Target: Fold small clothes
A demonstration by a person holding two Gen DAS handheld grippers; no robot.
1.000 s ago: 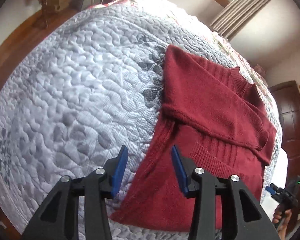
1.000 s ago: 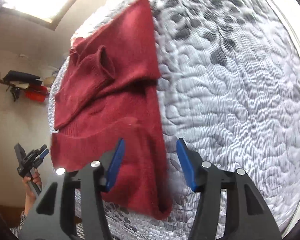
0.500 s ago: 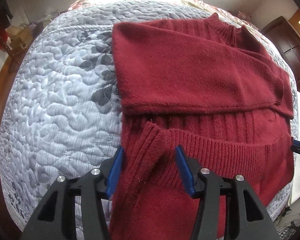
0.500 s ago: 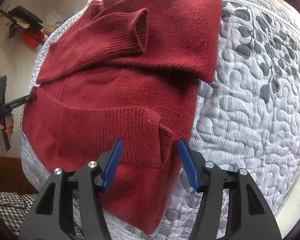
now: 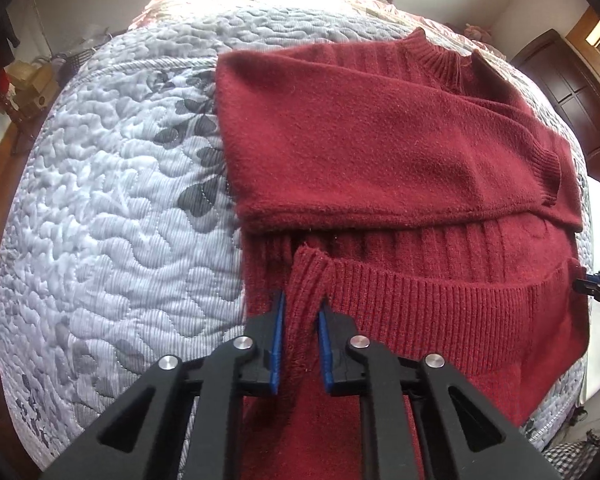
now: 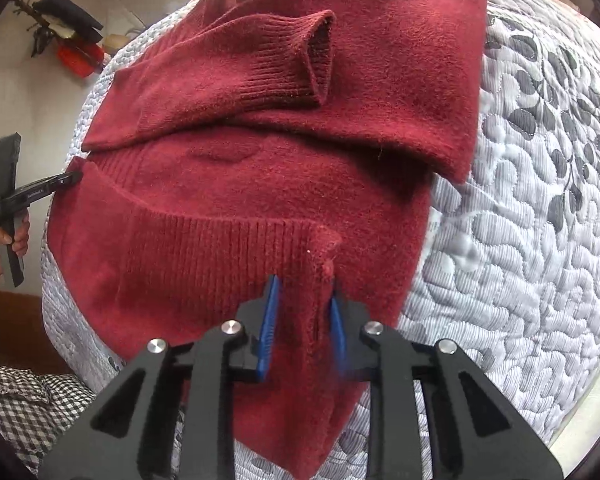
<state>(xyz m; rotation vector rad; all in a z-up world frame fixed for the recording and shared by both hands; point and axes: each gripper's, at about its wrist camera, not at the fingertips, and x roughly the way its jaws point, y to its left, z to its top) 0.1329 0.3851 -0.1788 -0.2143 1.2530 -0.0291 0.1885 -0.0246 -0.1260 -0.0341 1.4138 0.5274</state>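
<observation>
The left claw is pinching the sweater's ribbed hem corner; the right claw is gripping the opposite hem corner on the quilt.

The sweater lies on the quilt, sleeves folded across it.

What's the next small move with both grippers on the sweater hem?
Probably lift both corners and carry the hem toward the collar. The left gripper and right gripper each pinch a hem corner, and the sleeves already lie folded across the red sweater.
</observation>
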